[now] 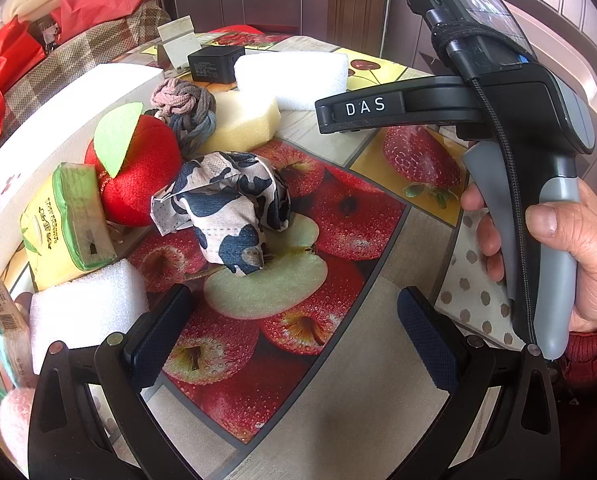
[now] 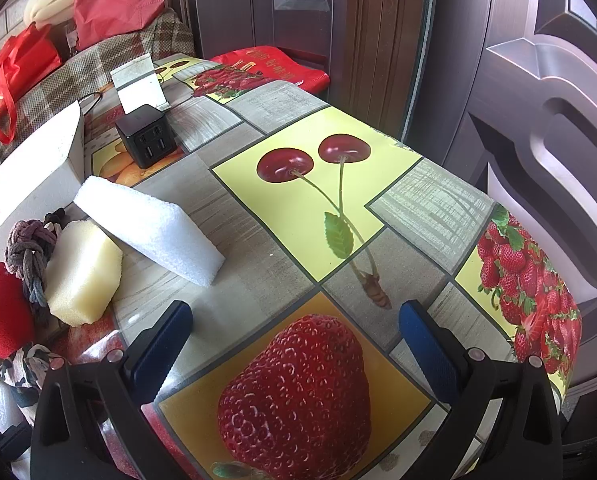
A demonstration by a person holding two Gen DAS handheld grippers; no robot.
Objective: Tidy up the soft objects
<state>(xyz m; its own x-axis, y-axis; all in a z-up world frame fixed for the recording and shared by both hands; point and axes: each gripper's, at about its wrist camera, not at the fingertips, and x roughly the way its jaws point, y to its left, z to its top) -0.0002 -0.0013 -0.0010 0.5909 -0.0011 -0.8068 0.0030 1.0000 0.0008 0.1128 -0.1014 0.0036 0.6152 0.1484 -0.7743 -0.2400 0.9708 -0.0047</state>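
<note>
My left gripper (image 1: 298,328) is open and empty, just short of a crumpled cow-print cloth (image 1: 226,216) on the fruit-print table. Behind the cloth lie a red plush apple (image 1: 138,176), a knotted rope ball (image 1: 182,100), a yellow sponge (image 1: 242,120) and a white foam block (image 1: 294,80). A tissue pack (image 1: 70,220) and a second foam block (image 1: 86,312) sit at the left. My right gripper (image 2: 294,340) is open and empty over the printed strawberry. To its left lie the white foam block (image 2: 150,228), yellow sponge (image 2: 82,272), rope ball (image 2: 28,248) and plush apple (image 2: 2,312).
A white box (image 1: 62,120) runs along the table's left side. A black charger cube (image 2: 146,140) and a small stand (image 2: 138,84) sit at the back. The right gripper's body (image 1: 518,120) and hand fill the right of the left wrist view. A door stands behind the table.
</note>
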